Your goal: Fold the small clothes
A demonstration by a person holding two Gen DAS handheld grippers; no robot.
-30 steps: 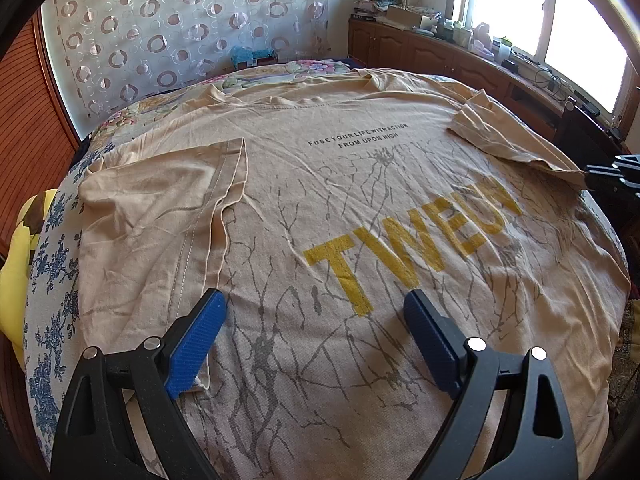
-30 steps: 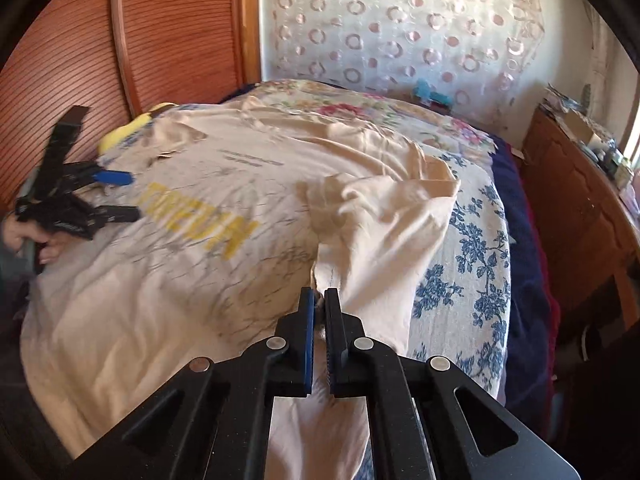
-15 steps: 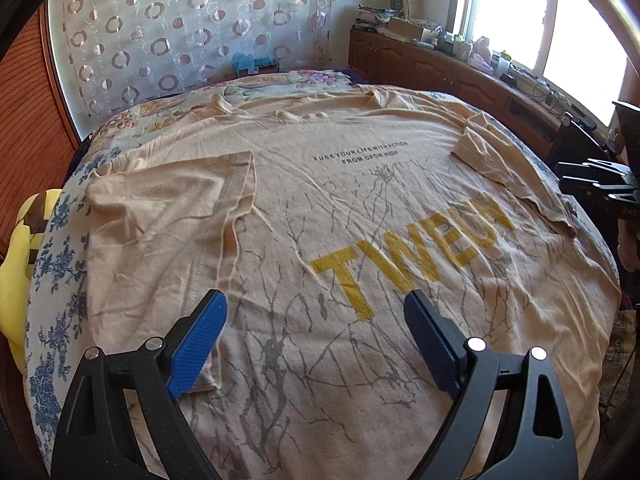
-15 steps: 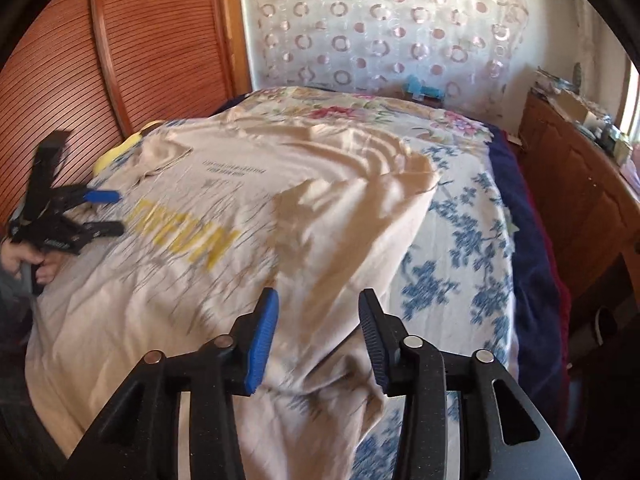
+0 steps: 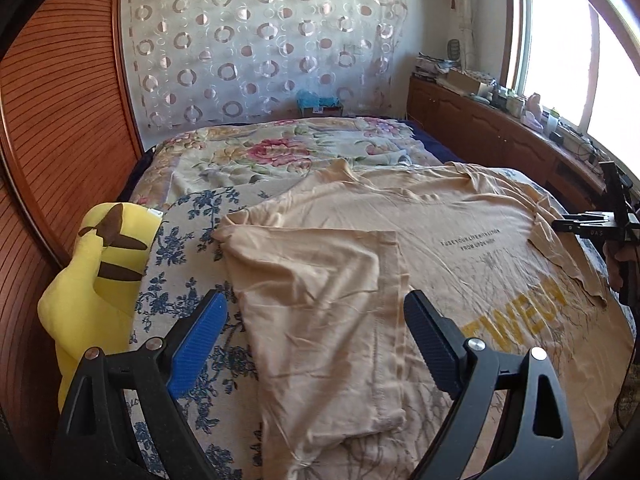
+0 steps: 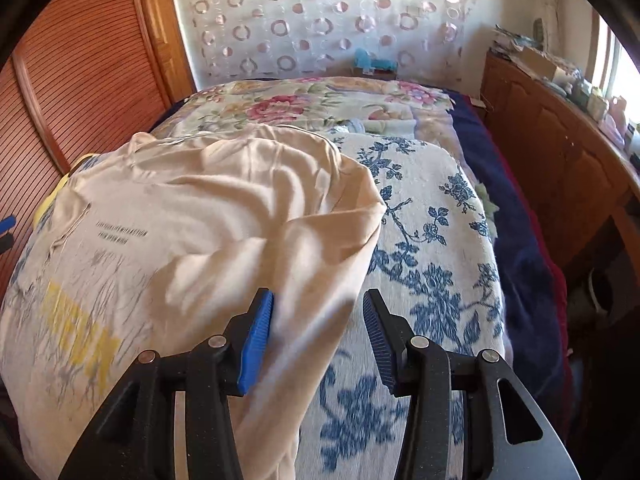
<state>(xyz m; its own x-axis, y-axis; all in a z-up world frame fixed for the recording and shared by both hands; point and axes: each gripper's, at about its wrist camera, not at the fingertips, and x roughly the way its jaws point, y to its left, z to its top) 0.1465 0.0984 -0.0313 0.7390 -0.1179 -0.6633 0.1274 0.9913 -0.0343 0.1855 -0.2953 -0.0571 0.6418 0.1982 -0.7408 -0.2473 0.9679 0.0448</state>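
A beige T-shirt [image 5: 480,248] with yellow letters and a grey crack print lies spread on the bed. Its left sleeve [image 5: 320,280] is folded inward over the body. My left gripper [image 5: 314,308] hovers open above that sleeve, nothing between its pads. In the right wrist view the shirt's [image 6: 200,220] right side lies folded over in soft creases. My right gripper [image 6: 318,300] stands open above the shirt's right edge, and the cloth lies loose below the jaws. The right gripper [image 5: 592,224] also shows at the far right of the left wrist view, held by a hand [image 5: 618,264].
A yellow plush toy [image 5: 92,280] lies at the bed's left edge against a slatted wooden wall [image 5: 52,120]. The blue-flowered bedspread [image 6: 432,240] shows right of the shirt. A wooden cabinet [image 6: 560,152] with clutter runs along the window side.
My right gripper opened, let go of the shirt's side and shifted right to its edge. My left gripper swung left from the printed body to above the folded sleeve.
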